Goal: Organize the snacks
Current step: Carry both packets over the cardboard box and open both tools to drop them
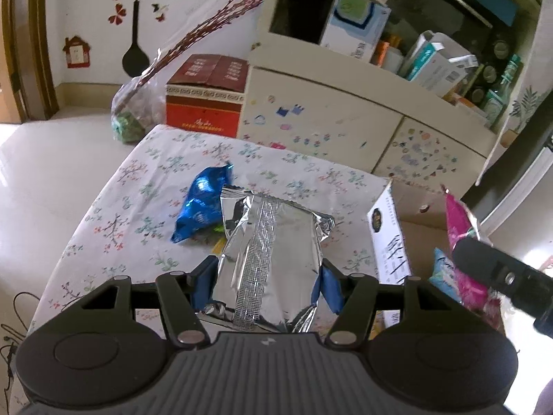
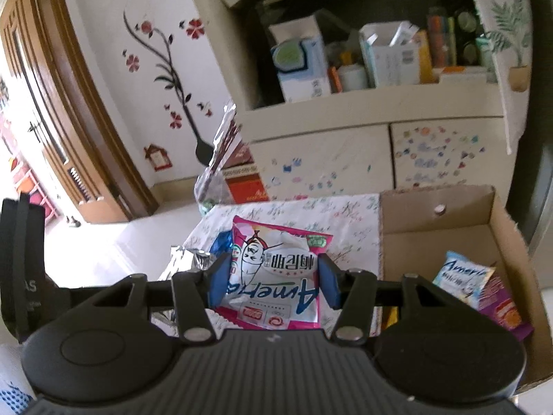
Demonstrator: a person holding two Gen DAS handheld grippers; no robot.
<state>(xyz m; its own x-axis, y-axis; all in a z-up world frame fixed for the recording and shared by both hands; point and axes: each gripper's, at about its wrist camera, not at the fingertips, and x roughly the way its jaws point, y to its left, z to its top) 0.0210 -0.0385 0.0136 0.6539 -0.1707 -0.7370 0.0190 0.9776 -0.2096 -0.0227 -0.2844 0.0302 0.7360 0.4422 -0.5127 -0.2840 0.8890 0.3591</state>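
Observation:
My left gripper [image 1: 266,285] is shut on a silver foil snack bag [image 1: 273,245], held above the flowered tablecloth [image 1: 145,186]. A blue foil bag [image 1: 202,204] lies on the cloth just behind it. My right gripper [image 2: 273,282] is shut on a pink and white snack bag [image 2: 276,276], lifted over the table next to the cardboard box [image 2: 449,214]. That pink bag [image 1: 463,242] and the right gripper's black finger also show at the right edge of the left wrist view, above the box [image 1: 390,238]. A light blue packet [image 2: 463,273] and a purple packet [image 2: 501,307] lie inside the box.
A cream cabinet [image 1: 345,117] with stickers and a cluttered open shelf stands behind the table. A red carton [image 1: 204,100] and a clear plastic bag [image 1: 134,110] sit on the floor at its left. The left gripper's black body [image 2: 20,266] shows at the left of the right wrist view.

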